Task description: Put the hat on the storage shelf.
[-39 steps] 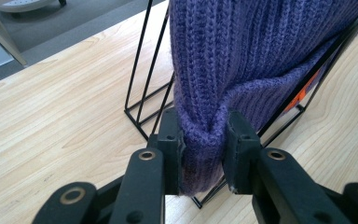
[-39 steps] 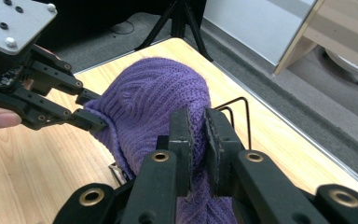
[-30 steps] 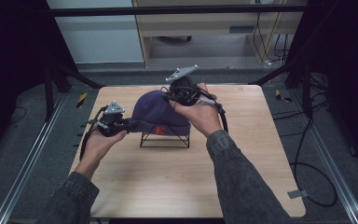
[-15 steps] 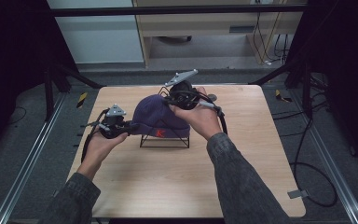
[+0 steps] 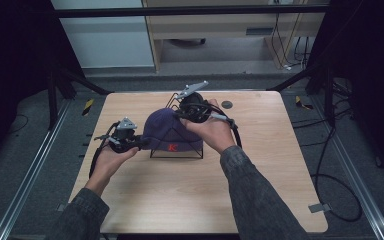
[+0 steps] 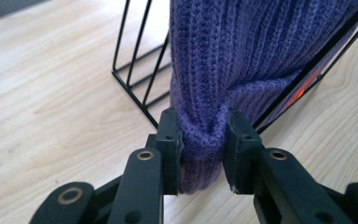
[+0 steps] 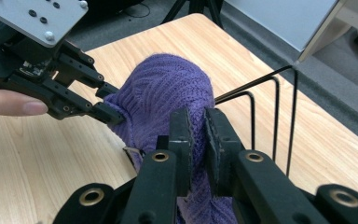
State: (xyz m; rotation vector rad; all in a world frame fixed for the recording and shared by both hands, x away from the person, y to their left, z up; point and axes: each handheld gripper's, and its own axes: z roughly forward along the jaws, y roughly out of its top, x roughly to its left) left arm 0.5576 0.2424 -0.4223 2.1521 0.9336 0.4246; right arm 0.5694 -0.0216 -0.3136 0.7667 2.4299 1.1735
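Purple knit hat (image 5: 166, 131) sits draped over the black wire rack (image 5: 185, 153) at frame centre, left gripper (image 5: 130, 143) and right gripper (image 5: 186, 113) each pinching its fabric; seating looks mostly done, release remaining.

The beanie (image 6: 242, 60) is purple ribbed knit cloth, soft and matt, draped on a stand (image 6: 135, 70) of thin black wire with a smooth finish — both on a counter (image 5: 190, 195) of pale, matt wood grain — while each tool (image 7: 196, 126) looks like matt black plastic.
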